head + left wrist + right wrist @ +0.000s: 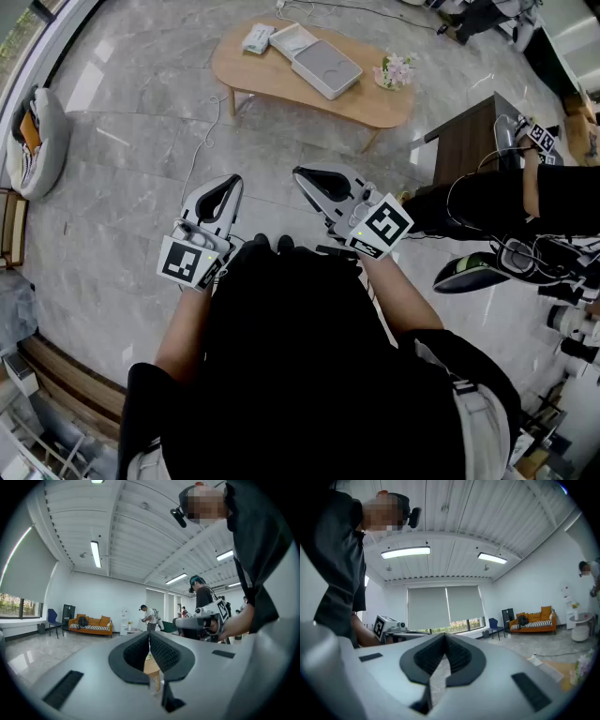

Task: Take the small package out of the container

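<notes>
We stand back from the low oval desk (380, 108), which lies well apart from us across the grey floor (141, 150), and we hold both tools level and close to the chest. The left gripper (231, 181) has its jaws pressed together to the tip with nothing between them, and the right gripper (299, 173) is likewise fully closed and empty. On the desk sits the flat grey container (325, 66), with a white tray-like piece (292, 39) touching its far corner. A small package (257, 37), white with some greenish print, lies just beside that piece at the desk's left end. From here we cannot tell whether this is the packet we want or whether another one lies inside the container, since its inside is not shown to us. A pot of flowers (396, 70) stands near the container's other side. We judge the package to be light and flat, probably in a thin wrapper that gives under pressure and may slide on smooth pads. We would therefore open one pair of jaws only a little wider than its thin edge and close on a short side or a corner, gently enough not to crush it. The other gripper may need to steady the container, which looks light enough to shift when the packet is drawn out.
</notes>
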The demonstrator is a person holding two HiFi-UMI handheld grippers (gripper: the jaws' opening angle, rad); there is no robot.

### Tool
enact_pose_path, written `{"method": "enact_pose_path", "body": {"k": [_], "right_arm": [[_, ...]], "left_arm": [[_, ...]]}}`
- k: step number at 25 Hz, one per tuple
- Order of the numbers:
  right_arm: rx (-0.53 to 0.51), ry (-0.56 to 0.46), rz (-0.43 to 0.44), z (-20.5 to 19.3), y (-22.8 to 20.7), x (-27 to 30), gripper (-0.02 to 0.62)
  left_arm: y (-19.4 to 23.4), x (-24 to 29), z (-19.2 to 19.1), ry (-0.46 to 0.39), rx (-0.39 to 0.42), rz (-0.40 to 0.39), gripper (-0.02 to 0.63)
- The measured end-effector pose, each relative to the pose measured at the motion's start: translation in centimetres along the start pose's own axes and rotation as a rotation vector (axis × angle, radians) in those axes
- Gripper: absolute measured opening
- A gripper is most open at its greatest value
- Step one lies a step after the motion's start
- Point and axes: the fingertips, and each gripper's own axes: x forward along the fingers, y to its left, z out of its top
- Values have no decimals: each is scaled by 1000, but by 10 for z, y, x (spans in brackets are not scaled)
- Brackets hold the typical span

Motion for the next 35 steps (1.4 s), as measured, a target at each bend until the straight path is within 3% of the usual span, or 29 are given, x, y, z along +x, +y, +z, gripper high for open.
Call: {"method": "enact_pose_path", "body": {"k": [15, 25, 35], "right_arm": [[36, -21, -34, -6, -15, -13, 11], [79, -100, -36, -1, -27, -30, 11], [136, -81, -81, -20, -39, -34, 12]], "left_arm": [[-5, 15, -4, 9, 5, -3, 18], [5, 14, -13, 31, -6, 25, 18], [4, 6, -25, 77, -9, 39, 18]]}}
